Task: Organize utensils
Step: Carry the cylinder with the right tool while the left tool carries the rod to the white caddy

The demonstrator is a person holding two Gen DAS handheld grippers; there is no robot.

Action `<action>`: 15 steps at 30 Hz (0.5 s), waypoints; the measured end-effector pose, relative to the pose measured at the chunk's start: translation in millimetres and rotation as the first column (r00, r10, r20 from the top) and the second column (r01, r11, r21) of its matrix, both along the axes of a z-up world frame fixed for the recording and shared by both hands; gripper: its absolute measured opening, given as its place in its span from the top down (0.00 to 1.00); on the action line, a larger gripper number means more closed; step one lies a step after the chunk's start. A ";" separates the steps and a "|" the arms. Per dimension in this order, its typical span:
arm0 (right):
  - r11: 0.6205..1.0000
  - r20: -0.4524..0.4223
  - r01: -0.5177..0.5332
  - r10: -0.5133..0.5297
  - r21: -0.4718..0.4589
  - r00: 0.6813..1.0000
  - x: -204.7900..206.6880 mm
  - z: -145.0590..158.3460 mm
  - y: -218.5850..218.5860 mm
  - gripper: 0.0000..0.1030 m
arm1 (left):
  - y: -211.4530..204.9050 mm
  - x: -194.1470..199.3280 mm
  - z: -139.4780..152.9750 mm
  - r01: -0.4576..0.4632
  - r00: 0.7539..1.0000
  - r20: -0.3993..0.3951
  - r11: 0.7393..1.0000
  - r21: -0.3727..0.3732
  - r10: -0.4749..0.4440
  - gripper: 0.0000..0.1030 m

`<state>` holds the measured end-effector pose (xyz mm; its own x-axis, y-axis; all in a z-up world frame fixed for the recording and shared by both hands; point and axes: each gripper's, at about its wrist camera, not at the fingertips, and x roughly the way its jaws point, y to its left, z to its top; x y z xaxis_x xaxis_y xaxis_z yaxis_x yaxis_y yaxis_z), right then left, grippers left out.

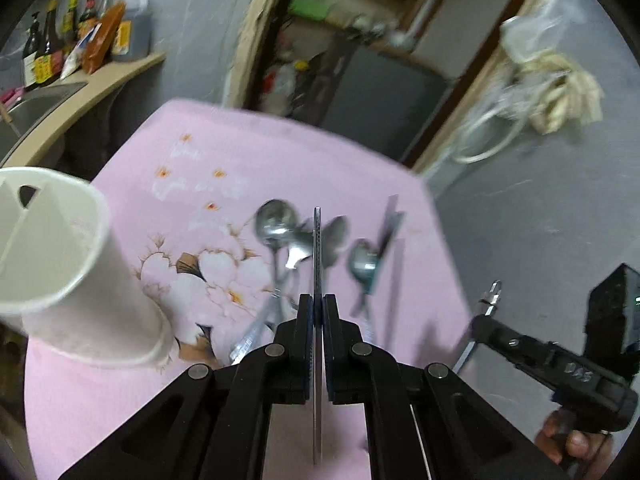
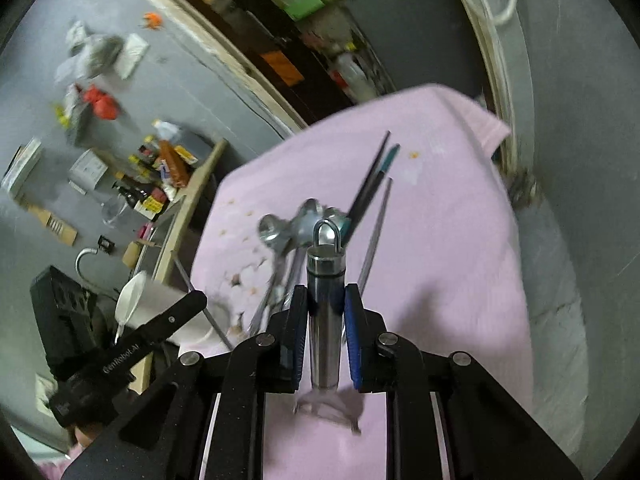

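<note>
A thin flat steel utensil handle [image 1: 317,256] is being clenched edge-on by the left tongs [image 1: 318,312]; a cylindrical steel handle [image 2: 325,320] by the right tongs [image 2: 326,304], for dropping into the white divided plastic holder [image 1: 76,280] at nine o'clock.

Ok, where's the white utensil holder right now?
In the left wrist view, the white utensil holder stands at the pink cloth's left edge, left of the spoon pile.

Dim indoor light, heavy motion blur, fisheye bending at edges, dark vignetted corners
</note>
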<state>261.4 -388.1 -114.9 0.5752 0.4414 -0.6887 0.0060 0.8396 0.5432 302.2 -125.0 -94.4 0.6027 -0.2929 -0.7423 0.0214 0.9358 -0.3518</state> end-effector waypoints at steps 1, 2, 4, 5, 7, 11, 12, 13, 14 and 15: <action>1.000 0.026 0.004 -0.003 -0.026 1.000 -10.8 8.0 2.5 0.84 | 2.7 -8.7 4.5 0.021 1.000 0.016 1.000 -0.017 -0.020 0.95; 0.999 0.043 0.006 -0.005 -0.043 0.999 -17.5 15.0 3.7 0.84 | 5.5 -16.5 7.7 0.038 0.999 0.026 0.999 -0.023 -0.037 0.95; 0.996 0.082 0.015 -0.009 -0.083 0.997 -31.6 30.8 11.9 0.84 | 9.7 -31.5 13.9 0.071 0.996 0.051 0.997 -0.034 -0.070 0.95; 0.995 0.098 0.022 -0.012 -0.100 0.995 -36.8 37.7 17.5 0.84 | 13.4 -38.2 17.9 0.088 0.994 0.068 0.995 -0.036 -0.086 0.95; 0.991 0.133 0.035 -0.018 -0.126 0.991 -46.5 52.7 25.8 0.84 | 21.9 -53.4 28.3 0.116 0.988 0.106 0.993 -0.033 -0.112 0.95; 0.984 0.189 0.037 -0.003 -0.175 0.982 -58.3 84.6 44.6 0.84 | 43.5 -79.4 49.5 0.146 0.978 0.154 0.989 -0.036 -0.139 0.95; 0.982 0.207 0.034 0.005 -0.184 0.978 -58.4 94.6 49.3 0.84 | 50.3 -83.9 55.0 0.146 0.977 0.164 0.989 -0.034 -0.139 0.95; 0.981 0.219 0.030 0.013 -0.190 0.976 -58.2 101.6 55.4 0.84 | 57.0 -91.8 60.8 0.144 0.976 0.171 0.989 -0.035 -0.136 0.95; 0.981 0.239 0.020 0.027 -0.193 0.971 -58.5 114.4 63.1 0.84 | 66.6 -93.6 68.1 0.136 0.976 0.180 0.990 -0.039 -0.127 0.95; 0.981 0.256 0.012 0.039 -0.193 0.966 -58.0 124.3 68.0 0.84 | 75.3 -99.1 74.1 0.128 0.975 0.190 0.991 -0.047 -0.117 0.95</action>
<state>203.5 -320.2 9.4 0.7389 0.3244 -0.5906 -0.1243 0.9271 0.3536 203.1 -49.8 -20.3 0.6853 -0.4129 -0.5999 0.2050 0.8998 -0.3851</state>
